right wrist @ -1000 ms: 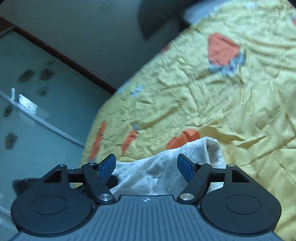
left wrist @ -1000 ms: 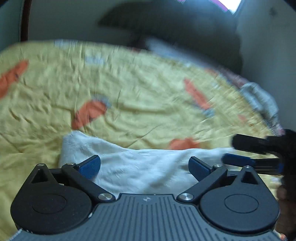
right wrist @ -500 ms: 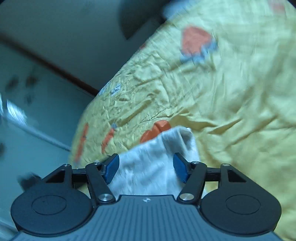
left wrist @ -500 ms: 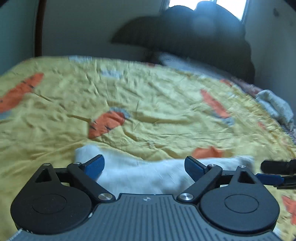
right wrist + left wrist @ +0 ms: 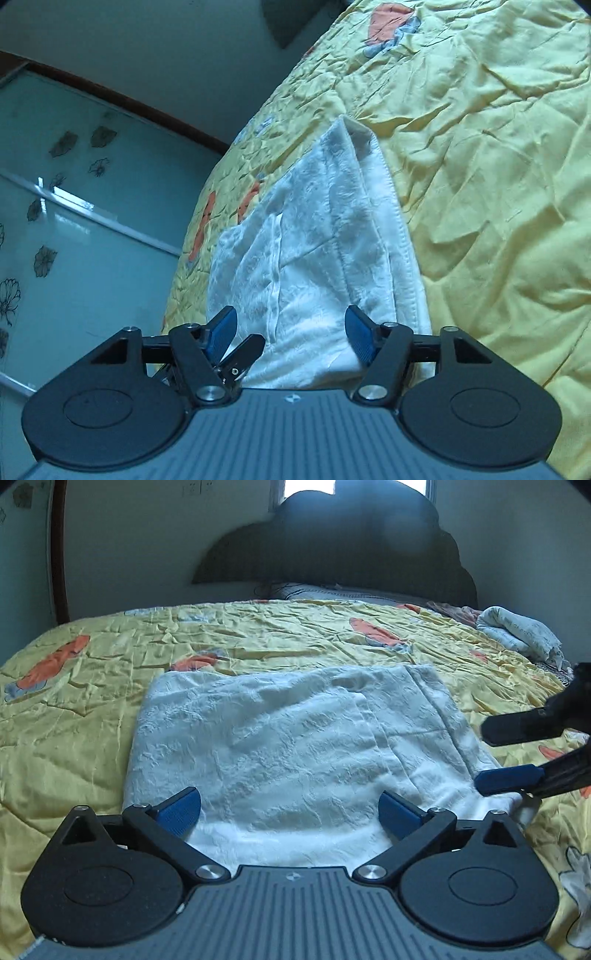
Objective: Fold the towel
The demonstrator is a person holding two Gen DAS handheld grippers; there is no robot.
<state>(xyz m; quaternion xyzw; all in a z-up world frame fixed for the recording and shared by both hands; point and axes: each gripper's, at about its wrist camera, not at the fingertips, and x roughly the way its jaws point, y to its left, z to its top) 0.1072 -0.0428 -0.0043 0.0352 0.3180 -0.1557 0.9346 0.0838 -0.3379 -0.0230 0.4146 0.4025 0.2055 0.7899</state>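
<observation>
1. Bed quilt [image 5: 258, 642]: yellow, creased, carrot print. More of it is in my left view than a second ago, through to the headboard [image 5: 354, 542] at 12 o'clock.
2. Towel [image 5: 295, 746]: white, now lying flat on the quilt as a doubled rectangle, an upper layer's edge running toward 5 o'clock. A second ago it was a bunched heap just off my fingers. I judge one fold laid down; the layers sit slightly askew on the right side.
3. Left gripper [image 5: 290, 810]: jaws opening, close to their widest, over the towel's near edge at 6 o'clock. Cloth lies below the pads, not pinched.
4. Right gripper [image 5: 291, 330]: jaws closing, narrower than a second ago, straddling the near corner of the towel [image 5: 325, 258] without pressing it. From the left view it enters at 3 o'clock.
5. Finding: both grippers empty; the next fold requires a fresh grip.
</observation>
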